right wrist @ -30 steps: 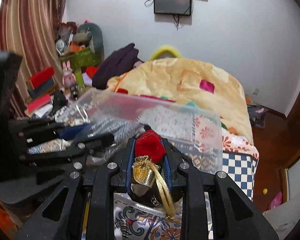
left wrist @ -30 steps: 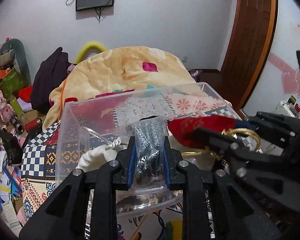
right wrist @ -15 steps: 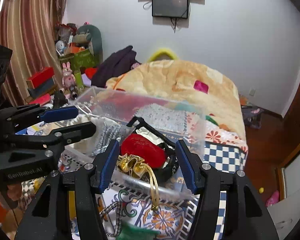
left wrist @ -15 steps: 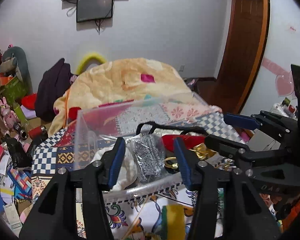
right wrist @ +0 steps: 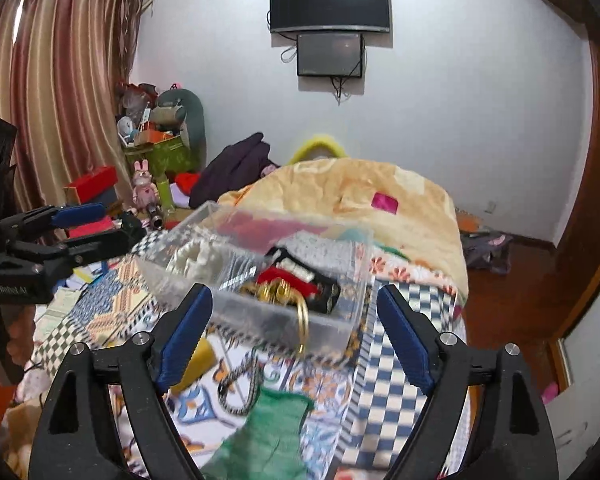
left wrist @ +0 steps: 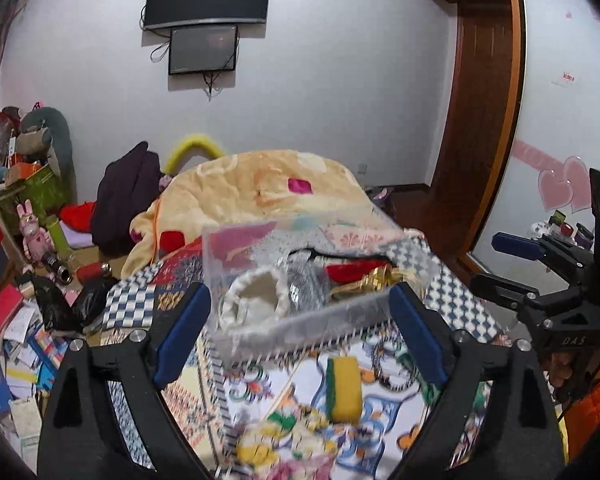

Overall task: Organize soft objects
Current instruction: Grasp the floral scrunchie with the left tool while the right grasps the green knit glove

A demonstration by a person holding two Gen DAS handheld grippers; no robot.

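A clear plastic bin (left wrist: pixel 220 256) stands on the patterned bed cover and also shows in the right wrist view (right wrist: pixel 356 280). In it lie a white knitted piece (left wrist: pixel 256 300), a silver-grey pouch (left wrist: pixel 306 288) and a red pouch with a gold cord (left wrist: pixel 356 272), which also shows in the right wrist view (right wrist: pixel 288 280). My left gripper (left wrist: pixel 298 334) is open and empty, drawn back in front of the bin. My right gripper (right wrist: pixel 294 336) is open and empty, also in front of the bin. A yellow-green sponge (left wrist: pixel 343 386) and a green knitted cloth (right wrist: pixel 272 436) lie on the cover near me.
A beige blanket (left wrist: pixel 256 192) is heaped behind the bin. A dark garment (left wrist: pixel 124 192) lies at the back left. Boxes, books and toys clutter the floor at left (left wrist: pixel 16 320). A braided cord (right wrist: pixel 240 384) lies by the green cloth. A wooden door frame (left wrist: pixel 476 128) stands at right.
Both grippers opened and let their pouches go into the bin, then pulled back and up away from it. The silver pouch and the red pouch now rest inside.
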